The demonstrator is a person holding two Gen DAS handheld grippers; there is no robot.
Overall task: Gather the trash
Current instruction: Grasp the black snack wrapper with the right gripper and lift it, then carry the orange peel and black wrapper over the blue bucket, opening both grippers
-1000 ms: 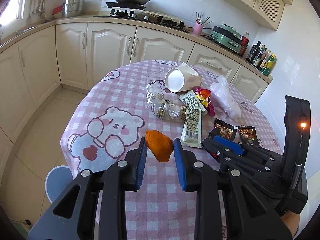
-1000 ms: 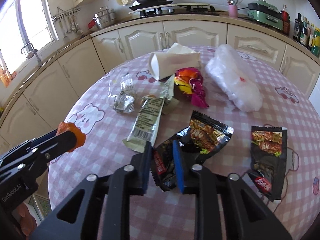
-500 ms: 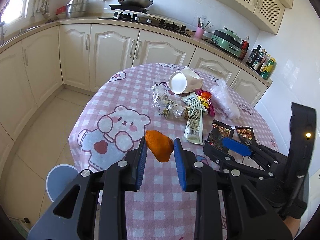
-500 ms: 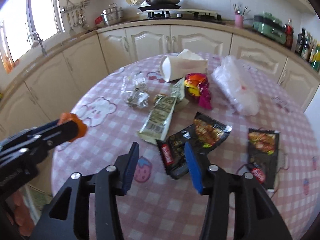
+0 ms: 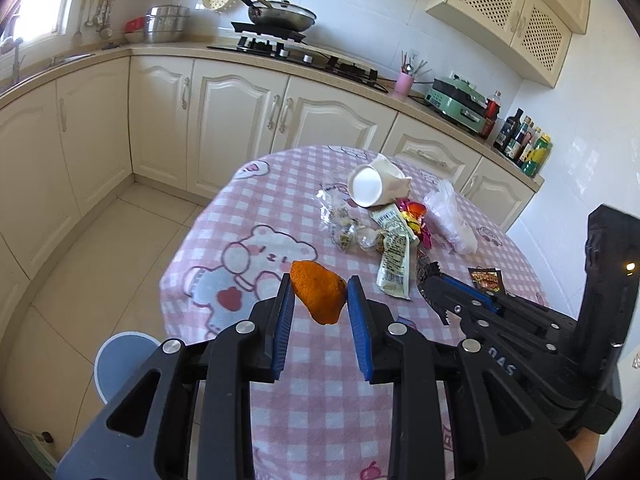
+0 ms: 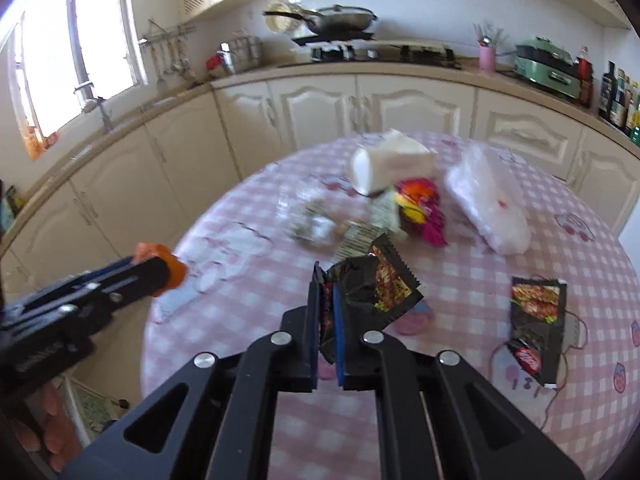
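Observation:
My left gripper is shut on a piece of orange peel, held above the near edge of the pink checked table. The right gripper is shut on a crumpled black snack wrapper, lifted clear of the cloth. Both grippers also show from the side: the left gripper and the right gripper. On the table lie a tipped white paper cup, a green wrapper, a pink and orange wrapper, a clear plastic bag and a second black wrapper.
Crumpled clear wrappers lie left of the green one. A round blue object stands on the tiled floor below the table's left edge. Cream cabinets and a counter with a hob curve around behind the table.
The right gripper opened, then shut on the black wrapper and raised it off the table. Both grippers drew back and up. The left one kept the peel.

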